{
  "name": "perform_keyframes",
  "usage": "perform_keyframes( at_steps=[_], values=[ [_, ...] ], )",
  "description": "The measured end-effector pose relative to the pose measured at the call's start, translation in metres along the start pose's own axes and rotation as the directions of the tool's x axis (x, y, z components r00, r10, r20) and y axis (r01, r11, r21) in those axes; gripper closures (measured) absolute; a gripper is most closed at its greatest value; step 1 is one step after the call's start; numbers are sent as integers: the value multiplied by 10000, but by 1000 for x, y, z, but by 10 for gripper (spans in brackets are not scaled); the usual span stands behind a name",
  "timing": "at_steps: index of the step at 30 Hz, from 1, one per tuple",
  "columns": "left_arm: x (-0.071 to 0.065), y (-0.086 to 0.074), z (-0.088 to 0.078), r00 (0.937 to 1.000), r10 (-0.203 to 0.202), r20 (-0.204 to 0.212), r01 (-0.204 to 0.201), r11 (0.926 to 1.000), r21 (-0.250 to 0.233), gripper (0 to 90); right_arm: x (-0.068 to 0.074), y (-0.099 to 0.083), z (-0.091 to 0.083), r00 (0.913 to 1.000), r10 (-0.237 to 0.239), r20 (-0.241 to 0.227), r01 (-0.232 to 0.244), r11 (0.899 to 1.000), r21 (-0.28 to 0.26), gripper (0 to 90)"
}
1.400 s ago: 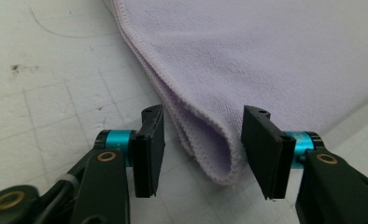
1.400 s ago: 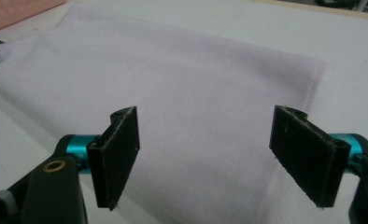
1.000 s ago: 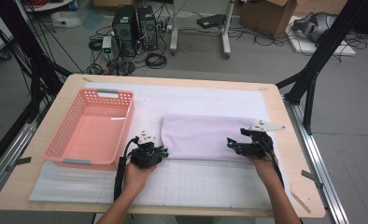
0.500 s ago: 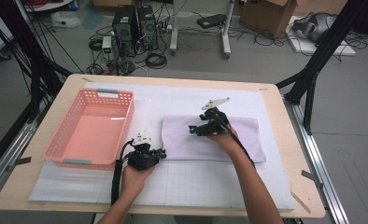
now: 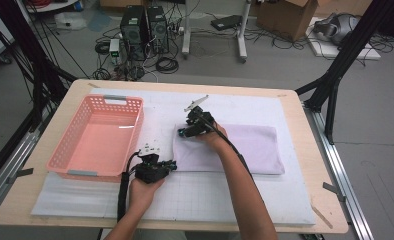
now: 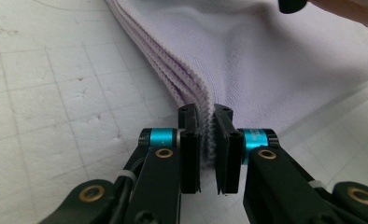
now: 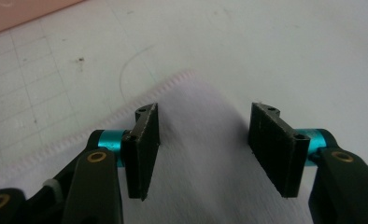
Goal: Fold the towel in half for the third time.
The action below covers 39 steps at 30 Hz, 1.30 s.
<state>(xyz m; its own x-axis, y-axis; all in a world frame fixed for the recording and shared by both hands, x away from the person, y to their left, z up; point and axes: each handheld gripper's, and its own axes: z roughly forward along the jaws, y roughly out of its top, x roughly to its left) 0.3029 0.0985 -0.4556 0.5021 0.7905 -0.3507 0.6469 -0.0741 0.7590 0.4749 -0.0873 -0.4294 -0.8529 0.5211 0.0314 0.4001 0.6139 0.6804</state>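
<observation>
A: Two tools are on one folded lilac towel, which lies on the white mat in the middle of the counter, just right of the pink basket. Why that spread?

B: The left tool is clamped tight on the towel's near left corner; its own view shows the stacked hems squeezed between the pads. I'd judge that it pins the layers there while the other corner gets picked up.

A: And the right tool?

B: It hovers over the far left corner, jaws partly apart, straddling the cloth without pressing on it. They have just been closing, with the cloth between them but not yet gripped.

A: What differs from a second ago?

B: Then the right tool was at the towel's right end; now it has crossed to the left end. The left one has barely shifted.
</observation>
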Motion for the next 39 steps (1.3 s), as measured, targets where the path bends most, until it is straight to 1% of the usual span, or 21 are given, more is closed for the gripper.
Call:
perform_keyframes(
  at_steps=[3,5,7,9,11,14,16,18,20,21,22,23,24,25,27,28,29,33,34,37,39],
  values=[
    [1,0,-1,10000,-15,-14,15,10000,12,823,2,6,10,9994,-343,-17,344,9986,401,503],
    [1,0,-1,10000,-38,10,38,10000,8,826,2,9,11,9995,-301,-127,307,9984,473,621],
    [3,-1,-2,10000,-66,17,66,10000,33,829,3,10,10,9987,-490,-147,496,9977,466,776],
    [3,-1,-4,9999,-108,19,107,9999,21,831,6,12,10,9978,-639,-166,647,9962,576,830],
    [4,-2,-9,9997,-221,91,221,9998,31,834,8,13,9,9979,-589,-276,604,9967,534,841],
    [2,-2,-19,9997,-137,184,137,9999,8,835,16,16,6,9961,-657,-583,673,9974,258,845],
    [-1,0,-33,9998,-68,181,73,9996,-255,834,20,21,1,9940,-844,-697,837,9964,-123,845],
    [-2,3,-43,9999,-10,143,17,9988,-490,834,23,26,-7,9926,-857,-860,801,9946,-659,846],
    [-2,5,-48,9998,-56,180,67,9982,-604,834,24,30,-17,9920,-798,-982,673,9900,-1243,847],
    [-1,8,-53,9995,-133,285,156,9967,-801,834,24,32,-21,9921,-748,-1003,591,9868,-1510,847],
    [-3,14,-60,9979,-274,581,338,9931,-1124,834,25,33,-27,9923,-679,-1040,493,9838,-1725,847],
    [-4,17,-62,9974,-213,689,297,9919,-1232,834,24,34,-32,9924,-637,-1055,422,9800,-1945,847],
    [-4,17,-62,9974,-213,689,297,9919,-1232,834,24,34,-32,9924,-637,-1055,422,9800,-1945,847],
    [-7,21,-63,9972,-145,740,240,9912,-1301,833,22,36,-41,9925,-508,-1112,247,9741,-2250,847],
    [-12,26,-63,9955,-103,946,241,9890,-1458,833,21,35,-49,9940,-454,-992,206,9710,-2381,846],
    [-19,32,-59,9943,42,1069,108,9903,-1387,832,19,34,-52,9946,-482,-916,253,9713,-2367,846],
    [-19,32,-59,9943,42,1069,108,9903,-1387,832,19,34,-52,9946,-482,-916,253,9713,-2367,846],
    [-37,45,-42,9908,561,1232,-428,9932,-1082,830,11,22,-67,9981,-232,-566,86,9690,-2468,846],
    [-37,45,-42,9908,561,1232,-428,9932,-1082,829,9,19,-70,9987,-194,-475,71,9690,-2469,847],
    [-49,50,-25,9871,577,1497,-435,9944,-964,828,1,9,-77,9996,50,-290,-118,9705,-2409,847],
    [-51,51,-21,9861,643,1532,-510,9947,-893,828,-1,6,-79,9996,166,-247,-220,9711,-2378,846]
  ],
)
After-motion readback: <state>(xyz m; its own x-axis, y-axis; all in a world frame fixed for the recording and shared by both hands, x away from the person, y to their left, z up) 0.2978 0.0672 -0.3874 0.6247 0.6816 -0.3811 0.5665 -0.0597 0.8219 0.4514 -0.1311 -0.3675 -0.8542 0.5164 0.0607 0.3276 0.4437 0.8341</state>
